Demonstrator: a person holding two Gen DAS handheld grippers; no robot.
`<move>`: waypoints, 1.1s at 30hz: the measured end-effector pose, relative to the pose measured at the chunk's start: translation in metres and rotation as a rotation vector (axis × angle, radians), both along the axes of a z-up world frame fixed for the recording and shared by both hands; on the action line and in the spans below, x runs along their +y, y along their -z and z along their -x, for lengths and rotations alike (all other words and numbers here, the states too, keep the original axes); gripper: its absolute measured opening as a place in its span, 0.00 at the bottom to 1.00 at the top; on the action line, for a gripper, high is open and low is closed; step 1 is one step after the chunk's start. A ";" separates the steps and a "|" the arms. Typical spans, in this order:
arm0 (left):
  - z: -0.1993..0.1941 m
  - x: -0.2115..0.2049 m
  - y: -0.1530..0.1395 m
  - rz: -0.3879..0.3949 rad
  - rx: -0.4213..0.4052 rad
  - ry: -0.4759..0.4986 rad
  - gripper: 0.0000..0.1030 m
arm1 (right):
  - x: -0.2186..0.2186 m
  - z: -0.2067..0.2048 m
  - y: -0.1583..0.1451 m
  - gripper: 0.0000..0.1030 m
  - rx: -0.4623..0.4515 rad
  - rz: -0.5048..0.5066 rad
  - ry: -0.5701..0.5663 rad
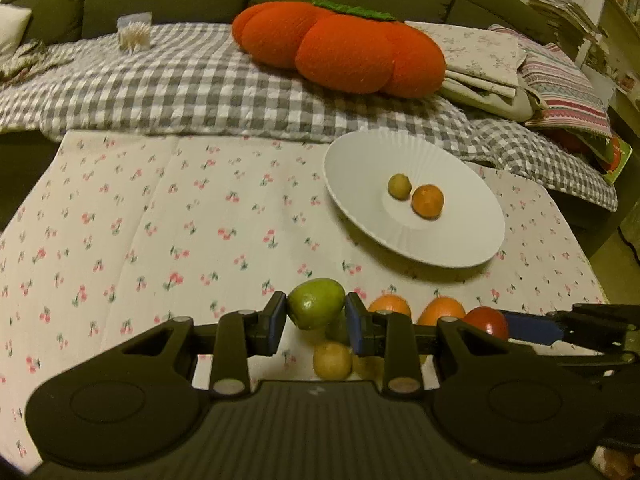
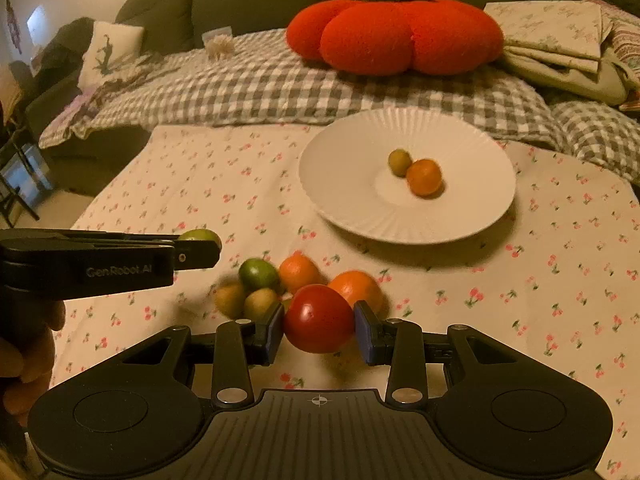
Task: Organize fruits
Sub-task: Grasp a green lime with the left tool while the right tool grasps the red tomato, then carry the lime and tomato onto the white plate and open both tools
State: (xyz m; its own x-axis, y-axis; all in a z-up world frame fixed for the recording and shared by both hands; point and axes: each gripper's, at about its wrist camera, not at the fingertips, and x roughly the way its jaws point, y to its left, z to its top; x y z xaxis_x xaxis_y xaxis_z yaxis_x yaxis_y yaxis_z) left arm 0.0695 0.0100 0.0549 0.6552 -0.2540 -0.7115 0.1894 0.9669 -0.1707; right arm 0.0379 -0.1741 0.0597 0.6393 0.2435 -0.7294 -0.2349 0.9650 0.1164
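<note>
The left gripper (image 1: 316, 316) squeezes a hard green fruit (image 1: 315, 303); the right gripper (image 2: 319, 326) squeezes a soft, smooth red fruit (image 2: 319, 318) around its middle.

Bare cloth (image 2: 240, 184) lies open ahead-left of both grippers; the plate (image 2: 472, 216) stands ahead-right, loose fruit (image 2: 260, 276) just below the fingers.

- "Gen.Robot.AI" stands in pale letters on the black side of the left gripper (image 2: 199, 249), seen in the right wrist view, left of the right gripper's (image 2: 319, 330) fingers; the dots between the words are blurred, so perhaps they are not dots.
- No other lettering is legible.
</note>
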 end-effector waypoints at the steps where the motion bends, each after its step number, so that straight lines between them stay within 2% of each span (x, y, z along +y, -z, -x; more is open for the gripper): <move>1: -0.002 -0.002 -0.001 -0.011 -0.011 0.006 0.29 | -0.002 -0.002 -0.002 0.35 -0.007 -0.003 0.007; 5: -0.009 -0.010 -0.002 -0.049 -0.047 0.033 0.29 | -0.011 -0.009 -0.007 0.35 -0.025 -0.009 0.033; 12: -0.023 -0.018 -0.002 -0.065 -0.077 0.071 0.29 | -0.021 -0.022 -0.012 0.35 -0.054 -0.010 0.060; 19: -0.040 -0.031 -0.003 -0.004 -0.139 0.154 0.29 | -0.027 -0.039 -0.011 0.35 -0.095 0.002 0.082; 23: -0.048 -0.044 -0.001 -0.005 -0.175 0.204 0.29 | -0.033 -0.049 -0.005 0.34 -0.118 0.017 0.103; 33: -0.060 -0.062 0.020 -0.056 -0.177 0.257 0.29 | -0.036 -0.064 0.010 0.35 -0.144 0.068 0.102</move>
